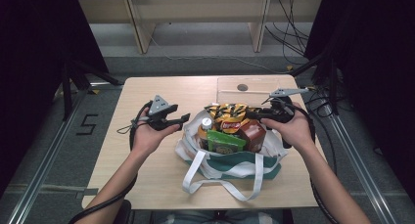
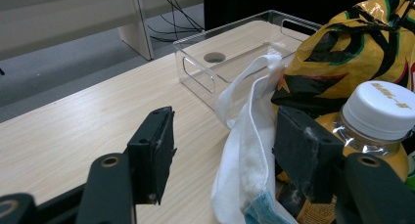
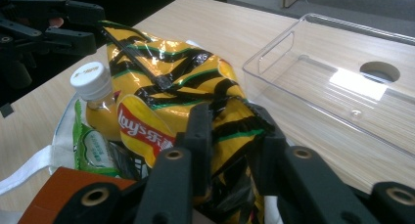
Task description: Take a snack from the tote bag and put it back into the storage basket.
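Pinching the yellow-and-black chip bag [image 3: 195, 101] at its near right end, the right tongs [image 3: 230, 136] have their jaws pressed onto the crumpled foil, one jaw on each side of the fold. The chip bag sits on top of the load in the white-and-green tote bag [image 1: 230, 163], at the far side of the tote's mouth, and its long axis runs left to right across the bench [image 1: 161, 92]. In the high view the right tongs [image 1: 254, 114] meet the bag from the right, so the right hand is the nearer one.

The clear tray [image 1: 247, 91] stands on the bench just beyond the tote, far and slightly right of the chip bag, and is empty. Judged from this layout, the coming move is a lift up and away toward the far side, along the shortest line from grip to tray.

The left tongs [image 2: 220, 150] are spread, with the tote's white rim [image 2: 249, 136] between the jaws but not gripped. They sit at the tote's left edge, beside the white-capped bottle [image 2: 377, 121].
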A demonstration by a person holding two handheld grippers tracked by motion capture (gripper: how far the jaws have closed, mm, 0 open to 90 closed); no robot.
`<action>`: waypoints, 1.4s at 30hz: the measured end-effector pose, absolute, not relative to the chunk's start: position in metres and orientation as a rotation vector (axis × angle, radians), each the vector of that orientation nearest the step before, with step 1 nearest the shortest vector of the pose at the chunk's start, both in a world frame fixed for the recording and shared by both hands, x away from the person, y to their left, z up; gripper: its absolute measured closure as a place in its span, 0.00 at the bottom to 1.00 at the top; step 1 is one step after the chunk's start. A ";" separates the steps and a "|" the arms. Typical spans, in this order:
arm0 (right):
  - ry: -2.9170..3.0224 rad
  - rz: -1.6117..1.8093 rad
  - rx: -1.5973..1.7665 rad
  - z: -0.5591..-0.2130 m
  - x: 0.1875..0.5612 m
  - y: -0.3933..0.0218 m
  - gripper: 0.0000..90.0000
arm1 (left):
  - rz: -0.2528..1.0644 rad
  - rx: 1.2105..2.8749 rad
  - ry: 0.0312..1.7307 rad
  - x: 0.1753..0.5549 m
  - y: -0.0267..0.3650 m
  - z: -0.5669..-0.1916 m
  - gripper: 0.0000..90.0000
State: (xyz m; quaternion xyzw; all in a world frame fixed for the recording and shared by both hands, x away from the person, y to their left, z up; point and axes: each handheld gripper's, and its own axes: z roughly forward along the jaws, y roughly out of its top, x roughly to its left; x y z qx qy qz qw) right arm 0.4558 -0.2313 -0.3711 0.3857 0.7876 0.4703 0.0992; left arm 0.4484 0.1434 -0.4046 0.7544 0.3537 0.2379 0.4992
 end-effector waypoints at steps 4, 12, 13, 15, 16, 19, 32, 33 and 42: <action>2.352 1.400 1.147 -0.370 0.455 -0.230 0.92 | 0.575 1.828 0.853 0.448 0.143 -0.405 0.44; 2.368 1.360 1.097 -0.369 0.455 -0.229 1.00 | 0.574 1.830 0.851 0.449 0.142 -0.406 0.45; 2.369 1.357 1.110 -0.368 0.453 -0.229 1.00 | 0.571 1.830 0.850 0.449 0.142 -0.406 0.45; 2.359 1.354 1.079 -0.369 0.453 -0.228 1.00 | 0.572 1.831 0.849 0.449 0.142 -0.406 0.45; 2.355 1.353 1.086 -0.368 0.452 -0.227 1.00 | 0.575 1.832 0.847 0.449 0.142 -0.405 0.45; 2.364 1.338 1.088 -0.366 0.450 -0.226 1.00 | 0.572 1.831 0.850 0.449 0.142 -0.406 0.45; 2.310 1.340 0.984 -0.360 0.445 -0.222 1.00 | 0.577 1.835 0.850 0.448 0.142 -0.406 0.45; 2.297 1.341 0.966 -0.359 0.445 -0.221 1.00 | 0.577 1.837 0.850 0.448 0.142 -0.406 0.45; 2.241 1.385 0.919 -0.352 0.439 -0.219 1.00 | 0.579 1.840 0.847 0.449 0.142 -0.406 0.45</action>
